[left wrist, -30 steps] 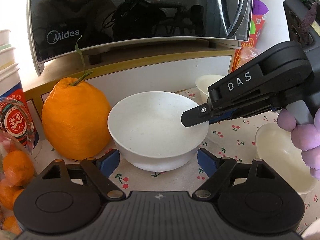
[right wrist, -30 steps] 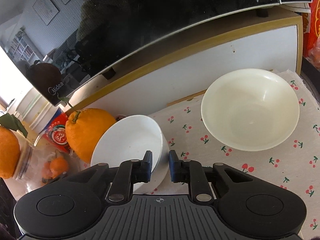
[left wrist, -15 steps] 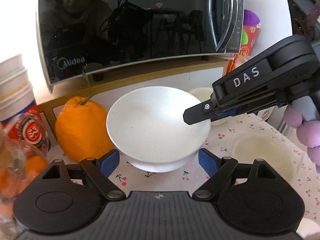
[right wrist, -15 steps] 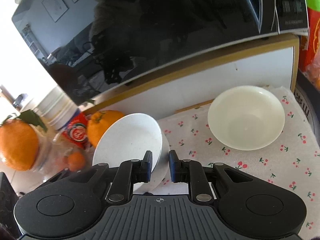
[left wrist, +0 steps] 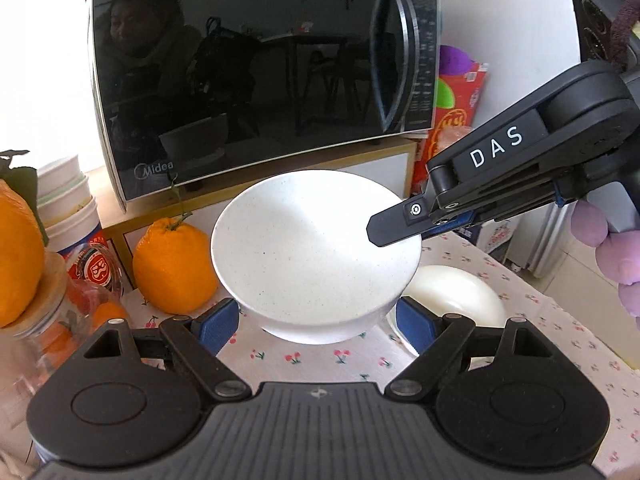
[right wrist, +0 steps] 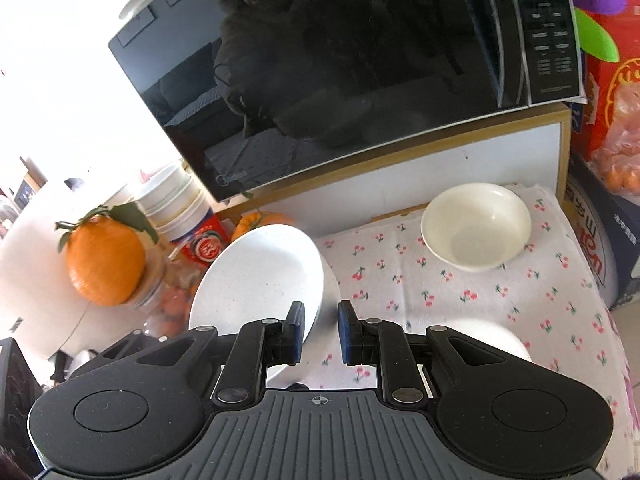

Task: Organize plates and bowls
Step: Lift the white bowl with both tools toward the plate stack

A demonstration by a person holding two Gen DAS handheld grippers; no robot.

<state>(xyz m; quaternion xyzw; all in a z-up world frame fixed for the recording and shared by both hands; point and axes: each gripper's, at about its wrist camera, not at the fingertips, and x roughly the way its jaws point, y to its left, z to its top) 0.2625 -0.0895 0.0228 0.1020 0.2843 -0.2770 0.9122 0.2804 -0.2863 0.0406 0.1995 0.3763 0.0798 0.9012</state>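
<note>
Cherry-print cloth (right wrist: 460, 292) covers the tabletop in front of a black microwave (left wrist: 256, 80). Above it the right gripper (right wrist: 320, 330) pinches the rim of a speckled white bowl (left wrist: 316, 256) between nearly closed jaws, holding it clear of the cloth. Beneath the bowl, the left gripper (left wrist: 316, 322) has its jaws spread wide to either side of the base. Two cream bowls (right wrist: 476, 226) sit on the cloth.

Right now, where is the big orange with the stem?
In the left wrist view, the big orange sits left of the white bowl, below the microwave.
</note>
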